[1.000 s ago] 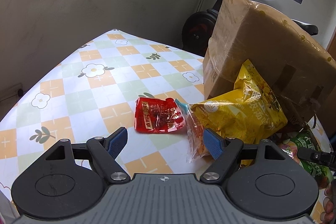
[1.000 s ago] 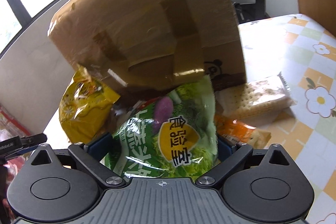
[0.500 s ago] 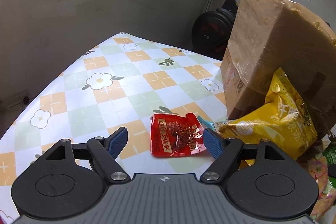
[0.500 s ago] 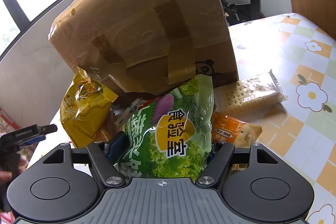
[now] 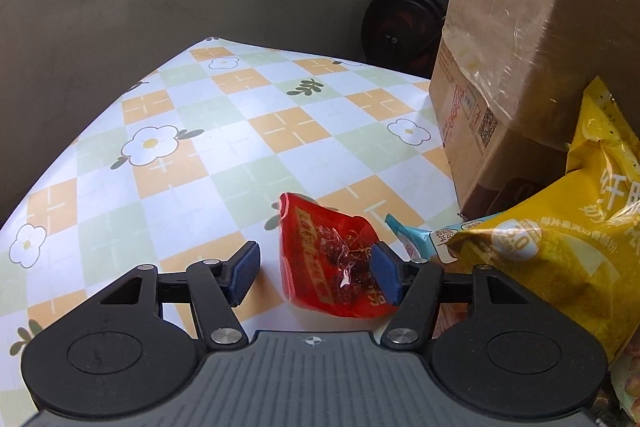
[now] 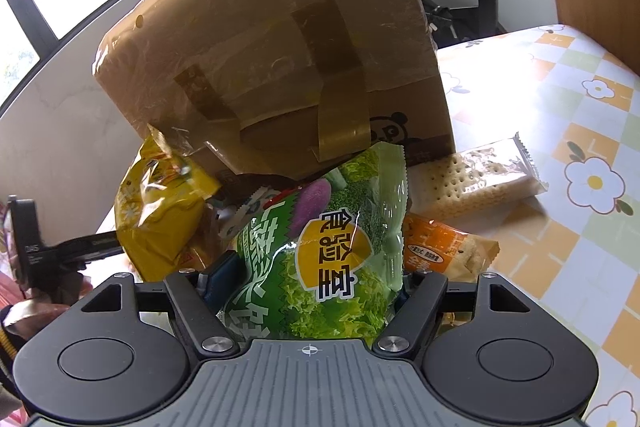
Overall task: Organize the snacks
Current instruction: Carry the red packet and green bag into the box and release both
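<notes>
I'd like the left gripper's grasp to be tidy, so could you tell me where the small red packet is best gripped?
Across its near, wider end, coming down from above: the red packet lies flat on the tablecloth, already between the left gripper's closing fingers, clear of the yellow bag.

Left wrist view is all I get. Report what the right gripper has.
Observer: The right gripper is clamped on a green bag, in front of the box.
Operator: Name what lies right of that bag.
Observer: An orange packet, flat on the table beside the bag.
Operator: Say what is behind the packet.
Observer: A clear cracker pack, lying along the foot of the box.
</notes>
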The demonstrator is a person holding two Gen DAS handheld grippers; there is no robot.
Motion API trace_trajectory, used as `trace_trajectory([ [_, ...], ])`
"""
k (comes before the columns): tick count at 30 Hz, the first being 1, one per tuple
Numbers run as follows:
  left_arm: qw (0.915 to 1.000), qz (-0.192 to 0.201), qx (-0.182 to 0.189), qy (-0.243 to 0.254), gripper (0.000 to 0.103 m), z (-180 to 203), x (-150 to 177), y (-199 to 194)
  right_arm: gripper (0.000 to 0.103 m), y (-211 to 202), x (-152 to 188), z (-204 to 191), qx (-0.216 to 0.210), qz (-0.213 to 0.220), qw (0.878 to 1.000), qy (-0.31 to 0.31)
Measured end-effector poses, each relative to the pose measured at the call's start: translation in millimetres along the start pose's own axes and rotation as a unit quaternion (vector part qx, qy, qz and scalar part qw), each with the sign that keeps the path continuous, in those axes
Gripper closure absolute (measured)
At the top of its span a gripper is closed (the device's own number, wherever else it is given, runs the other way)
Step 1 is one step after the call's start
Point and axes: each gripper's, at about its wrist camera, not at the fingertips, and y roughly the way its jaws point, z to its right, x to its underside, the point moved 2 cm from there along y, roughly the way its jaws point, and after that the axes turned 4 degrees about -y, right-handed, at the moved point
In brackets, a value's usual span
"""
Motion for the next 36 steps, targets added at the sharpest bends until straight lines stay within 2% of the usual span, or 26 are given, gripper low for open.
trace_trajectory([
  [2,0.9998,0.002,-0.007,0.017,0.036,4,3,0,0.034,0,0,0,-0.001,0.000,1.000,0.001],
  [4,0.9995,0.009,-0.014,0.028,0.028,5,7,-2,0.034,0,0,1,-0.002,0.001,1.000,0.003],
  [6,0.9998,0.010,-0.007,0.015,0.031,-3,8,-4,0.034,0,1,1,-0.002,0.002,1.000,0.003],
  [8,0.9996,0.013,-0.010,0.022,0.039,-6,8,-5,0.034,0,1,1,-0.002,0.003,1.000,0.004],
  [9,0.9997,0.014,-0.004,0.021,0.054,-6,8,-7,0.034,0,1,0,-0.002,0.003,1.000,0.004],
  [11,0.9997,0.010,0.011,0.021,0.075,-7,8,-10,0.034,-1,1,1,-0.002,0.004,1.000,0.005],
  [12,0.9996,0.008,0.023,0.015,0.084,-8,8,-12,0.034,-1,1,1,-0.003,0.004,1.000,0.005],
  [13,0.9995,0.008,0.028,0.008,0.086,-8,9,-15,0.034,-1,2,1,-0.003,0.004,1.000,0.005],
  [17,0.9991,0.020,0.036,0.001,0.088,-8,15,-31,0.034,-2,2,1,-0.005,0.006,1.000,0.005],
  [25,0.9986,0.033,0.025,-0.033,0.088,-15,19,-68,0.036,-7,2,-1,-0.013,0.007,1.000,0.003],
  [31,0.9981,0.054,0.024,-0.014,0.088,-2,17,-99,0.037,-22,-1,1,-0.017,0.025,1.000,0.008],
  [36,0.9964,0.073,0.043,0.004,0.088,15,9,-120,0.037,-41,-4,6,-0.009,0.038,0.999,0.008],
])
